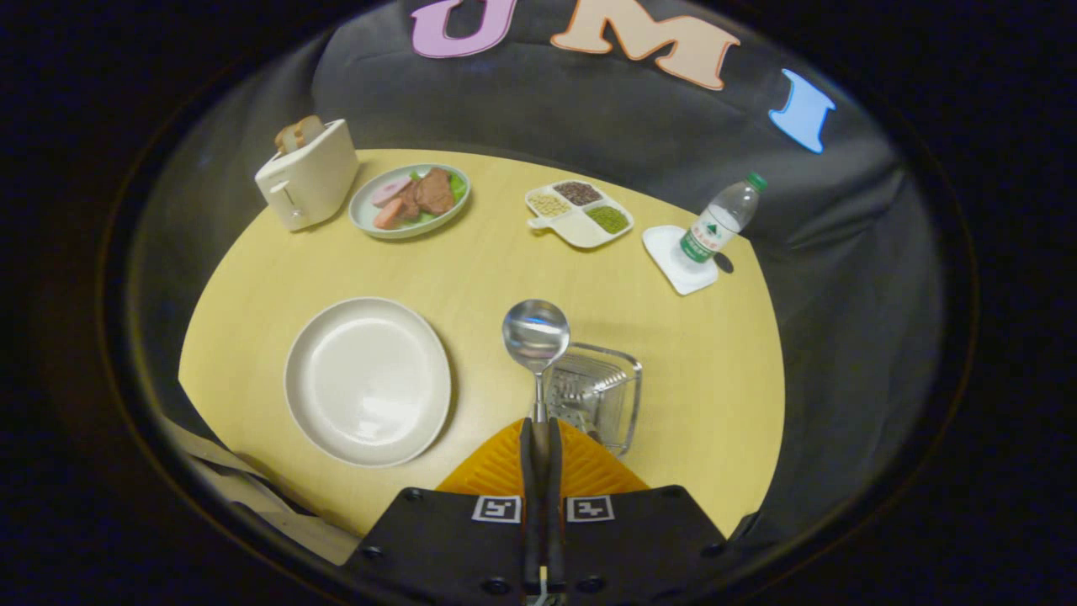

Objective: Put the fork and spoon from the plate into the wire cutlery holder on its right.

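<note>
Spoon (pixel 536 337): centre of the frame, handle pinched between the two fingers, bowl up and ahead of them, held above the table.
Toaster (pixel 308 175): upper left, with bread in its slot; well apart from the work.
Food plate (pixel 410 202): upper left of centre, just beside the toaster, with meat and greens.
Plate (pixel 368 380): lower left of centre, bare of cutlery; it lies just left of the spoon.
Gripper (pixel 538 438): bottom centre, jaws narrow and closed on the spoon's handle.
Wire cutlery holder (pixel 599 394): just right of centre, partly behind the spoon; fork tines (pixel 573 393) seem to show inside, so the fork is judged already placed.
Step in hand: lowering the spoon into the holder. Judged best done by shifting slightly right until the handle hangs over the holder's opening, then descending and releasing only once the spoon is inside the rim.
Obstacle: the holder's near rim and the fork inside may catch the spoon.
Divided dish (pixel 580 215): upper centre, holding grains and beans.
Bottle (pixel 720 223): upper right, on a white coaster (pixel 676 257); both far from the path.
</note>
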`<state>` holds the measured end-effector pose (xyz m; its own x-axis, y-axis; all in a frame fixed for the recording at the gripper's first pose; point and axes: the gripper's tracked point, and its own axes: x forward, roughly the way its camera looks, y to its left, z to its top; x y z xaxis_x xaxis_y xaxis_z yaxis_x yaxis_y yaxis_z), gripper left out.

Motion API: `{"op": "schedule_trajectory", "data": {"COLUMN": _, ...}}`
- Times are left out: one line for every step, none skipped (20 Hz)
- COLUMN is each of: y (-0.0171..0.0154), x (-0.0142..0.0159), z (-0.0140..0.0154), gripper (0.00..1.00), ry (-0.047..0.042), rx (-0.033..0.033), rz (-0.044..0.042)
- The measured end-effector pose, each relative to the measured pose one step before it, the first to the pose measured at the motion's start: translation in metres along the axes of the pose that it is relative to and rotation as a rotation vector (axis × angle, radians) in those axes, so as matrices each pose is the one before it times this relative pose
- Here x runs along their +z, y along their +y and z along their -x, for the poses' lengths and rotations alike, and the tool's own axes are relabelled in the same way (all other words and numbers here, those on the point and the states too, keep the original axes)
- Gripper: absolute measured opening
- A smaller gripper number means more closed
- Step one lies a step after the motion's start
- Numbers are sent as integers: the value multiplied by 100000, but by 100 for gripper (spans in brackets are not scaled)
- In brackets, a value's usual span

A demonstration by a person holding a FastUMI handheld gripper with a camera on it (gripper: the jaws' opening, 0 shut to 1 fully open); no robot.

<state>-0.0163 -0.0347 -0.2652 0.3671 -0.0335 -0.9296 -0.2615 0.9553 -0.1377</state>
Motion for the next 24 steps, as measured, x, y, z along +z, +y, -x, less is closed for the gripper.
{"op": "schedule_trajectory", "data": {"y": -760, "x": -240, "z": 78, "gripper": 6, "ry": 1088, "rx": -884, "rz": -1799}}
{"op": "schedule_trajectory", "data": {"y": -617, "x": -268, "z": 52, "gripper": 6, "ry": 1230, "rx": -673, "rz": -1523}}
{"op": "schedule_trajectory", "data": {"y": -548, "x": -321, "z": -59, "gripper": 6, "ry": 1260, "rx": -648, "rz": -961}}
{"op": "schedule_trajectory", "data": {"y": -475, "x": -303, "z": -35, "gripper": 6, "ry": 1249, "rx": -752, "rz": -835}}
{"op": "schedule_trajectory", "data": {"y": -209, "x": -333, "z": 17, "gripper": 6, "ry": 1482, "rx": -85, "rz": -377}}
{"op": "schedule_trajectory", "data": {"y": -231, "x": -360, "z": -74, "gripper": 7, "ry": 857, "rx": -299, "rz": -425}}
{"op": "schedule_trajectory", "data": {"y": -253, "x": -151, "z": -249, "gripper": 8, "ry": 576, "rx": -273, "rz": -106}}
{"op": "schedule_trajectory", "data": {"y": -109, "x": 42, "z": -18, "gripper": 10, "ry": -281, "rx": -97, "rz": -485}}
{"op": "schedule_trajectory", "data": {"y": -135, "x": 77, "z": -19, "gripper": 11, "ry": -239, "rx": -177, "rz": -549}}
{"op": "schedule_trajectory", "data": {"y": -164, "x": 64, "z": -9, "gripper": 13, "ry": -290, "rx": -498, "rz": -408}}
{"op": "schedule_trajectory", "data": {"y": -74, "x": -9, "z": 143, "gripper": 13, "ry": -50, "rx": -16, "rz": -431}}
{"op": "schedule_trajectory", "data": {"y": 46, "x": 185, "z": 329, "gripper": 17, "ry": -652, "rx": -72, "rz": -564}}
{"op": "schedule_trajectory", "data": {"y": 52, "x": 130, "z": -434, "gripper": 21, "ry": -905, "rx": 553, "rz": -671}}
{"op": "schedule_trajectory", "data": {"y": -179, "x": 248, "z": 216, "gripper": 29, "ry": -759, "rx": -507, "rz": -196}}
{"op": "schedule_trajectory", "data": {"y": 32, "x": 0, "z": -70, "gripper": 37, "ry": -711, "rx": 370, "rz": -467}}
{"op": "schedule_trajectory", "data": {"y": 117, "x": 199, "z": 336, "gripper": 44, "ry": -949, "rx": 445, "rz": -264}}
{"op": "schedule_trajectory", "data": {"y": 24, "x": 217, "z": 8, "gripper": 52, "ry": -1442, "rx": 28, "rz": -233}}
{"op": "schedule_trajectory", "data": {"y": 39, "x": 206, "z": -72, "gripper": 60, "ry": -1260, "rx": 115, "rz": -474}}
{"op": "schedule_trajectory", "data": {"y": -120, "x": 145, "z": 214, "gripper": 68, "ry": -1317, "rx": -370, "rz": -520}}
{"op": "schedule_trajectory", "data": {"y": 1, "x": 275, "z": 225, "gripper": 76, "ry": -1352, "rx": 66, "rz": -698}}
{"op": "schedule_trajectory", "data": {"y": 167, "x": 338, "z": 281, "gripper": 84, "ry": -2274, "rx": 84, "rz": -1092}}
{"op": "schedule_trajectory", "data": {"y": 92, "x": 605, "z": 474, "gripper": 92, "ry": -3173, "rx": 265, "rz": -1564}}
{"op": "schedule_trajectory", "data": {"y": 298, "x": 991, "z": 531, "gripper": 99, "ry": -5080, "rx": 1093, "rz": -2060}}
{"op": "schedule_trajectory", "data": {"y": 460, "x": 1202, "z": 685, "gripper": 99, "ry": -6052, "rx": 1368, "rz": -2020}}
